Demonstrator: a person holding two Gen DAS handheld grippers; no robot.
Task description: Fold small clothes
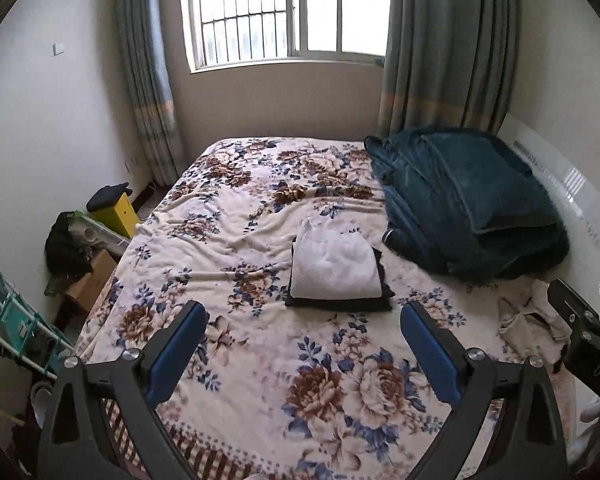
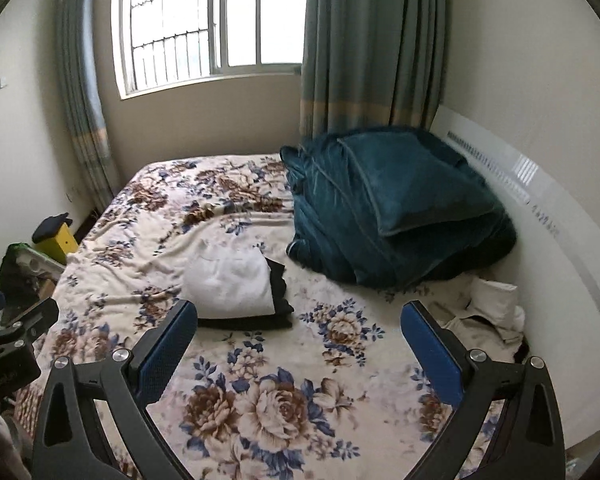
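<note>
Both grippers, left gripper [image 1: 302, 318] and right gripper [image 2: 298, 316], spread wide, empty; crumpled beige cloth garment [image 2: 478, 322] beside folded white-on-black stack [image 2: 236, 286]: soft, light, best pinched at an edge

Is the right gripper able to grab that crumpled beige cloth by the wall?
Probably yes. The right gripper is open and empty, and the beige cloth lies uncovered on the floral blanket just ahead to its right, nothing between them.

A bed [image 1: 228, 360] with a floral blanket carries a folded white garment [image 1: 334, 266] stacked on a folded black one [image 1: 384, 292], a heaped teal blanket [image 1: 460, 200], and crumpled beige clothes [image 1: 528, 320] near the headboard.
</note>
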